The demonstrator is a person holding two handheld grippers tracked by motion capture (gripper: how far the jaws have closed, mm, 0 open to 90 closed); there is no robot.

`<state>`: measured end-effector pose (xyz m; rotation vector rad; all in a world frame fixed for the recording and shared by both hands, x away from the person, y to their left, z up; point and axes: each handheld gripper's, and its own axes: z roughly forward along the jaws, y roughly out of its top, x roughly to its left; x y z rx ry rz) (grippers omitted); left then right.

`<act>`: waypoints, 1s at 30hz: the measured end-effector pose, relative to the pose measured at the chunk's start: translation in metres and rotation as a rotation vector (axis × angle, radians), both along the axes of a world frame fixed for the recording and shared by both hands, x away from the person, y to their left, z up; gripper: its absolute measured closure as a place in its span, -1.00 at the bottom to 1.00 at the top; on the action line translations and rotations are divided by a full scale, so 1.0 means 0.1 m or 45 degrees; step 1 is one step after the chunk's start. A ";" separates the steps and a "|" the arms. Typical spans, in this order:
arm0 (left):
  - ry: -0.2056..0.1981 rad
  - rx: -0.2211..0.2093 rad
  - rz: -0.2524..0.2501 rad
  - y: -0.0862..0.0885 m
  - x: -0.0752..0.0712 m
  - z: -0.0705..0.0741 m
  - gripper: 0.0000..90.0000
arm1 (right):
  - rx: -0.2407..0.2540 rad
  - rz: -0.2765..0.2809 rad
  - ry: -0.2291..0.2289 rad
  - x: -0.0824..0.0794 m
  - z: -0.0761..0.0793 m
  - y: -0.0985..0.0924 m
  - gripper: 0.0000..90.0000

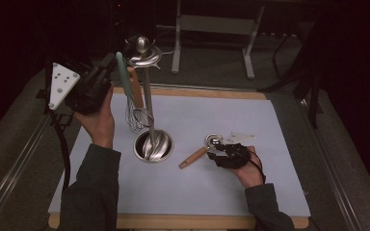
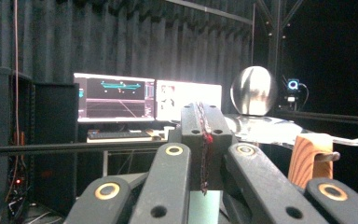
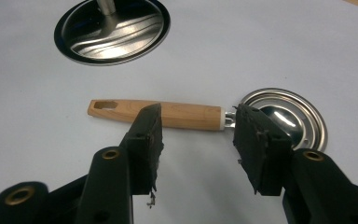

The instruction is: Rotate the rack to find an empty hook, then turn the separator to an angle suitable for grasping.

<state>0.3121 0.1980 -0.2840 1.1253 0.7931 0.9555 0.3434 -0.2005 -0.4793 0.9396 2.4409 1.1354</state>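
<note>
High view: left tool [image 1: 110,65] clamped on green utensil handle [image 1: 123,72] by rack [image 1: 144,55]; right tool [image 3: 196,135] agape over ladle [image 3: 182,114].

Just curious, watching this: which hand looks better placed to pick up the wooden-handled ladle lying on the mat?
Right. The right gripper sits just beside the ladle, jaws open toward its handle. The left gripper is shut, up at the top of the stand, likely busy with a green-handled utensil.

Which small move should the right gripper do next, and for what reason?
Probably lower the right gripper and close it on the wooden handle of the ladle. Its jaws stand open above the handle without touching it, and the ladle lies flat on the white mat.
</note>
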 end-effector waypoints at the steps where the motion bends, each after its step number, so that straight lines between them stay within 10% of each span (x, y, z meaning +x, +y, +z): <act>1: 0.004 0.000 0.006 0.00 0.02 0.00 0.99 | 0.000 -0.004 -0.003 0.00 0.00 -0.01 0.15; 30: 0.053 0.066 0.016 0.13 0.01 0.01 0.97 | -0.006 -0.022 -0.002 0.03 0.00 -0.06 0.15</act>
